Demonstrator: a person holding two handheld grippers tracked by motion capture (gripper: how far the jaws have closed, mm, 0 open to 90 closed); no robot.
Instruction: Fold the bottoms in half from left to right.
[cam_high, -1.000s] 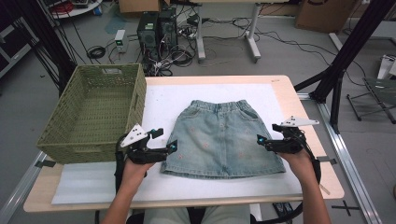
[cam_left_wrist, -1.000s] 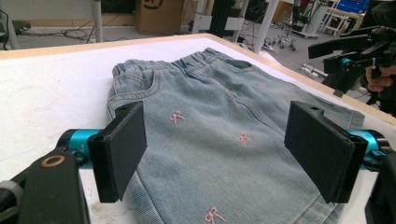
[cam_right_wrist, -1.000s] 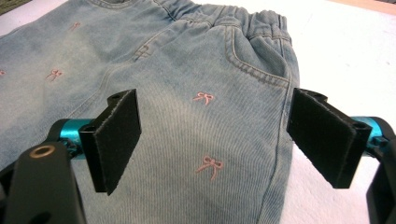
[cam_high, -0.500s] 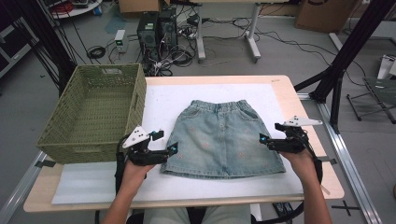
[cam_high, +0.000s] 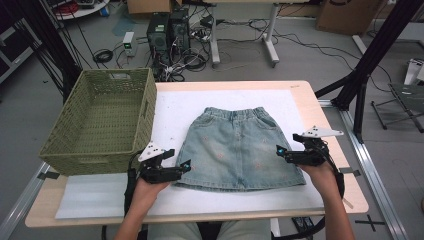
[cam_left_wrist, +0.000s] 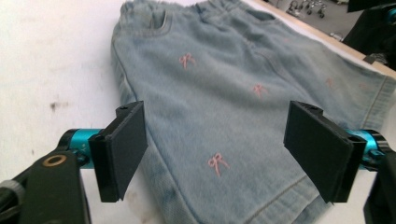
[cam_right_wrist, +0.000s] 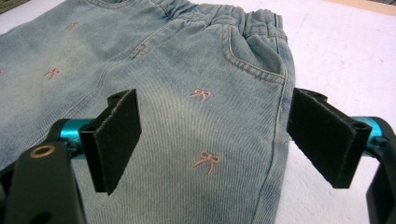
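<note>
Barely begun, by the look of it: lying flat and unfolded on the white mat (cam_high: 215, 107), between the two grippers, the denim skirt (cam_high: 237, 150), waistband away from the person, hem nearest. No fold made yet, no corner lifted; ahead of the left gripper, off to its left, the green wicker basket (cam_high: 102, 122), with nothing in it. Probably all of the folding or stowing yet to do.

Left gripper (cam_high: 181, 169) released, jaws spread wide, poised over the skirt's lower left side seam near the hem, gripping nothing. Right gripper (cam_high: 283, 152) likewise wide open, jaws straddling the right side seam below the pocket, holding nothing; contact with the cloth impossible to tell.
</note>
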